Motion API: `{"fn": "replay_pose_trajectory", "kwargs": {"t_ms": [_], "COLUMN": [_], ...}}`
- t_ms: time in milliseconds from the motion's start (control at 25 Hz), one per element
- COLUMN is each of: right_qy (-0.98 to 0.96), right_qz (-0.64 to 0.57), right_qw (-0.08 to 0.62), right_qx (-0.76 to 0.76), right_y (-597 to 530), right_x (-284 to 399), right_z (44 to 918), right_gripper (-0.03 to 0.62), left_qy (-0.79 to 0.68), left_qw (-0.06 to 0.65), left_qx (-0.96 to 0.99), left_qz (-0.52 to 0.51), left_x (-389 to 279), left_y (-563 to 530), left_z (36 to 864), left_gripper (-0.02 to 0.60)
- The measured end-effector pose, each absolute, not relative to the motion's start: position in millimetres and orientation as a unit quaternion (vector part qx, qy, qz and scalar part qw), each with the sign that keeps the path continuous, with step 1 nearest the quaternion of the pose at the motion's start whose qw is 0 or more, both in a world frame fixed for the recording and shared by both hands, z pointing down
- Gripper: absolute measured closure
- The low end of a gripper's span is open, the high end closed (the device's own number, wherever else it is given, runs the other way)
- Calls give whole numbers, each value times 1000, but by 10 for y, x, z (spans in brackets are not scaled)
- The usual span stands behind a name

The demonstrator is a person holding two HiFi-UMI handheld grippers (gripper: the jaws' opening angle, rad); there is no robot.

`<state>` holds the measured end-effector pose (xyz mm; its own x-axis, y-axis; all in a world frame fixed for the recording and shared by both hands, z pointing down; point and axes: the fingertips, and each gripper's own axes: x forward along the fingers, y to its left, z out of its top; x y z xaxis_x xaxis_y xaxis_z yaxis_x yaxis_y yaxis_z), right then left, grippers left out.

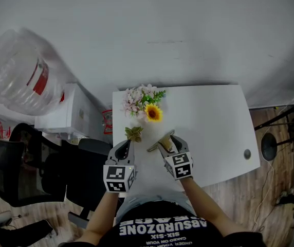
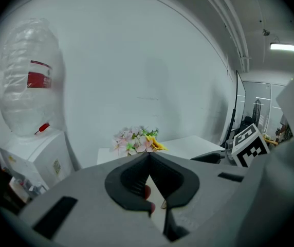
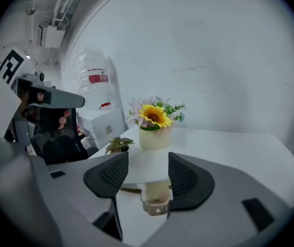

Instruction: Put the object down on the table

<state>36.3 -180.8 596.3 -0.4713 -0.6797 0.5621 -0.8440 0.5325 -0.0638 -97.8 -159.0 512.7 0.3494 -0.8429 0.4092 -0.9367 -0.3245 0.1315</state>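
A small brush-like object [image 3: 157,195], with a cream head, a metal band and a brownish handle, lies slanted on the white table [image 1: 208,117] in front of me. In the head view the object [image 1: 160,141] sits between the jaws of my right gripper [image 1: 163,140]. My right gripper [image 3: 148,161] stands open. The object rests close against the right jaw, and a clear gap separates it from the left jaw. My left gripper [image 1: 126,145] hovers at the table's left front, near a small potted plant [image 1: 133,133]. The tips of my left gripper [image 2: 148,156] meet, with nothing held.
A vase of flowers with a sunflower [image 1: 146,105] stands at the table's back left, behind the plant [image 3: 117,144]. A water dispenser with a large bottle [image 1: 18,71] and a black office chair [image 1: 29,169] stand left of the table. A cable hole [image 1: 246,153] is at the table's right.
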Motion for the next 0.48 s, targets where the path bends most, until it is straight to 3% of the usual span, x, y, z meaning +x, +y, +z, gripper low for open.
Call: {"fn": "replay_pose_trajectory", "kwargs": {"t_ms": [480], "right_qy": [-851], "right_qz": [160], "right_qw": [163], "right_qx": [472], "right_y": [-1706], "right_x": [383], "right_z": [5442], "right_gripper": [506], "left_qy": [-552], "left_qw": [177], "left_qx": [804], "left_qz": [135], "left_x": [-944], "left_y": [-1565], "left_z": [5143], "left_gripper": [578]}}
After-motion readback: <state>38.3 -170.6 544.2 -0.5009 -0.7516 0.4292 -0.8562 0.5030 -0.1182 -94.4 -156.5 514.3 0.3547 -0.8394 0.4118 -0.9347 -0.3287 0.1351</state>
